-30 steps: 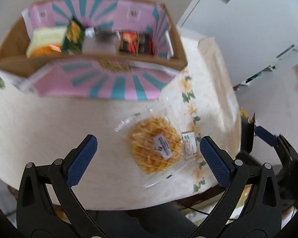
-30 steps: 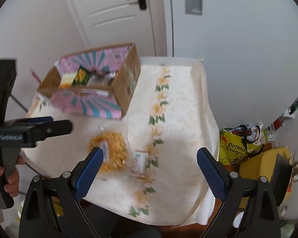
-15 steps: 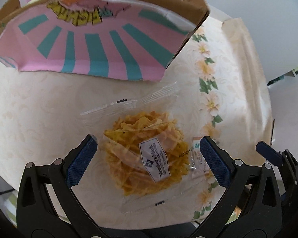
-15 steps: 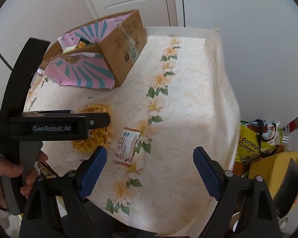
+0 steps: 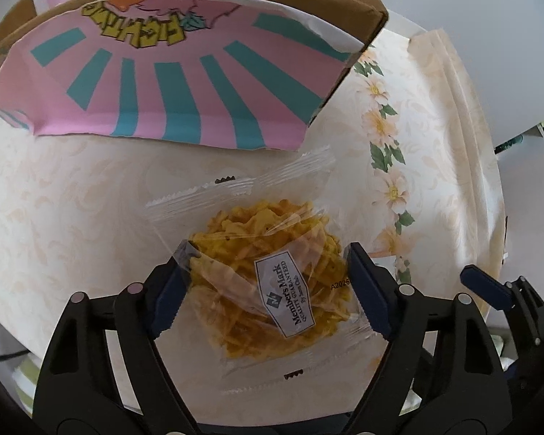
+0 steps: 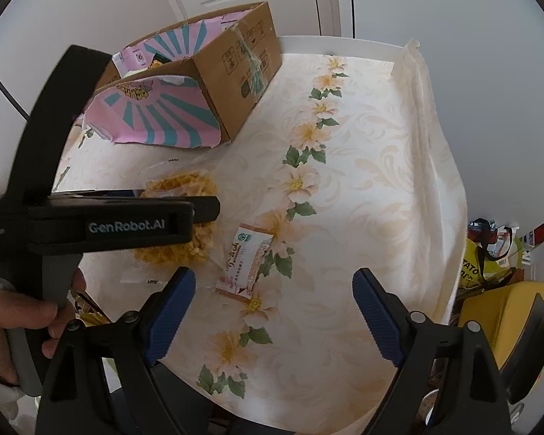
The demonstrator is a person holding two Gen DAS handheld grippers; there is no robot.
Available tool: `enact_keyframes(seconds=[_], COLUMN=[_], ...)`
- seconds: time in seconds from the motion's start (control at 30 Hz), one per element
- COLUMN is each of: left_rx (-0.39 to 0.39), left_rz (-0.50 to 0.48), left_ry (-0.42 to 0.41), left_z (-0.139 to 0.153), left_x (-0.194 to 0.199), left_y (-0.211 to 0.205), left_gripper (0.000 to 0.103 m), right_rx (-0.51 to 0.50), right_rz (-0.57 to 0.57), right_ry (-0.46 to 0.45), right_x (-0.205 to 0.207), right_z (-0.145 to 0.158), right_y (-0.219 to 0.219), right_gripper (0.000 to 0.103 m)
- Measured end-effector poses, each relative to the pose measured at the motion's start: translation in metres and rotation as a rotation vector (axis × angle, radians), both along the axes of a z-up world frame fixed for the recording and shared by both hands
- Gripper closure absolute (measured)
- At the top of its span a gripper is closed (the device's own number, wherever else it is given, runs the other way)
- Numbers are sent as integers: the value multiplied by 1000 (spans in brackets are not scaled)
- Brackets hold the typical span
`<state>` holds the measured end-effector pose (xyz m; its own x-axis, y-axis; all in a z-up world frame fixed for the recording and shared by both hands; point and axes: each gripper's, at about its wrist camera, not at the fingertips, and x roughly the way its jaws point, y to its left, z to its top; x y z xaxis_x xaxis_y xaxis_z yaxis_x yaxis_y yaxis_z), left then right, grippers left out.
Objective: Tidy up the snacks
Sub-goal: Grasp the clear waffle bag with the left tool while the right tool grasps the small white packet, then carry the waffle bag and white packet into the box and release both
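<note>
Left tongs (image 5: 268, 290): blue pads pressed against both sides of the clear snack bag (image 5: 272, 282), clamped on it, low over the bench (image 5: 72, 217).
Snack bag: transparent wrapper full of yellow-orange crisps with a white "Member's Mark" label; it sits on the bench at 6 o'clock from the cardboard box (image 5: 185, 83), just beside the box's folded-down flap but apart from it.
Right tongs (image 6: 272, 311): pads wide apart, nothing between them, hovering above the flowered cloth at the bench's near edge.
Small packet (image 6: 244, 262): flat, white and orange, lying on the flower border of the cloth at about 3 o'clock from the snack bag, just beside it; in the right wrist view it lies just ahead of the right tongs' left pad.
Cardboard box: open-topped, with pink-and-teal striped lining, standing at the far left of the bench; a few packets show inside, too small to identify.
Hand (image 6: 14, 330): grips the left tool's handle at the left edge of the right wrist view.
</note>
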<state>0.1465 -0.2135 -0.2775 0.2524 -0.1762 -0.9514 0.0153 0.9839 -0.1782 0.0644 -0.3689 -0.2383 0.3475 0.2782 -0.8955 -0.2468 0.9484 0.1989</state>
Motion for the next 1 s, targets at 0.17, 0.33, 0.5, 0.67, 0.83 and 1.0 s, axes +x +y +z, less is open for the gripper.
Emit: enact_keyframes(seconds=[0.17, 0.33, 0.5, 0.67, 0.83, 1.0], left_rx=[-6, 18, 26, 29, 36, 32], left_rz=[-13, -31, -40, -52, -79, -99], left_ry=[-21, -54, -63, -70, -84, -93], left_z=[12, 26, 31, 38, 44, 53], left_x=[-1, -5, -2, -5, -5, -8], left_y=[13, 23, 36, 48, 51, 54], left_gripper=[24, 24, 24, 24, 24, 24], right_rx=[-7, -20, -49, -118, -147, -171], right_rz=[-16, -37, -49, -60, -94, -119], right_ry=[10, 18, 16, 9, -1, -22], right_x=[-1, 2, 5, 5, 4, 3], right_z=[-5, -8, -12, -18, -22, -22], right_y=[9, 18, 32, 48, 53, 55], right_gripper=[26, 34, 42, 55, 68, 79])
